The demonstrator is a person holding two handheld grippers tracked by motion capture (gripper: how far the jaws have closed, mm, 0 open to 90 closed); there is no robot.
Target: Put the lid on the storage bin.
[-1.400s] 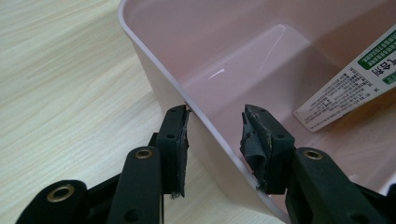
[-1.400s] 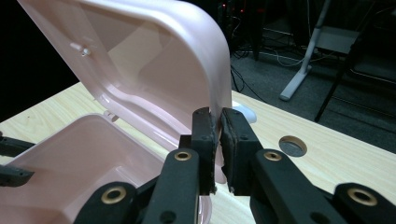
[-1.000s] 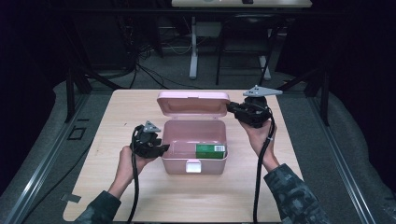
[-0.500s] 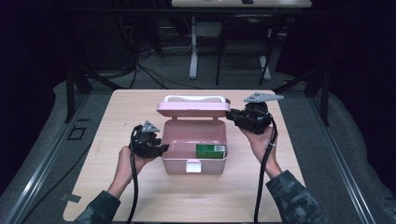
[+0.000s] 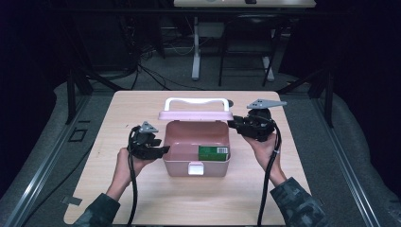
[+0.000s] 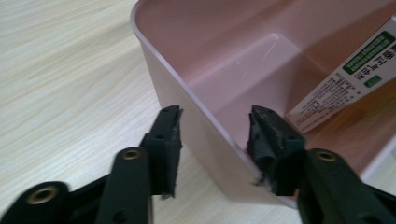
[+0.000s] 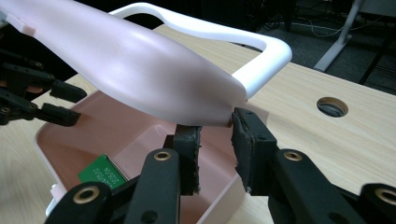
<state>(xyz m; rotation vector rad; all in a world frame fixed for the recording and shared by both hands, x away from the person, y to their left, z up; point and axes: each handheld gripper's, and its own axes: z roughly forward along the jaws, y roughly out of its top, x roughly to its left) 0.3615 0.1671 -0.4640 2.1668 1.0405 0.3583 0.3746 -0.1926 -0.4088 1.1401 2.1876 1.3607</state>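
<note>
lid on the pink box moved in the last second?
Yes. The lid has swung up from lying flat behind the pink box, toward closing; the box's place on the table is unchanged.

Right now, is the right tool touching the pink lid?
Touching. In the right gripper view the right tool has its jaws closed on the edge of the pink lid, one jaw under the rim and one outside it, with no gap showing.

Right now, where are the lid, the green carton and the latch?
lid (image 7: pixel 140 70), right gripper view, its curved pink top.
green carton (image 5: pixel 213 152), high view, its top face.
latch (image 5: pixel 195 168), high view, the white tab's middle.
</note>
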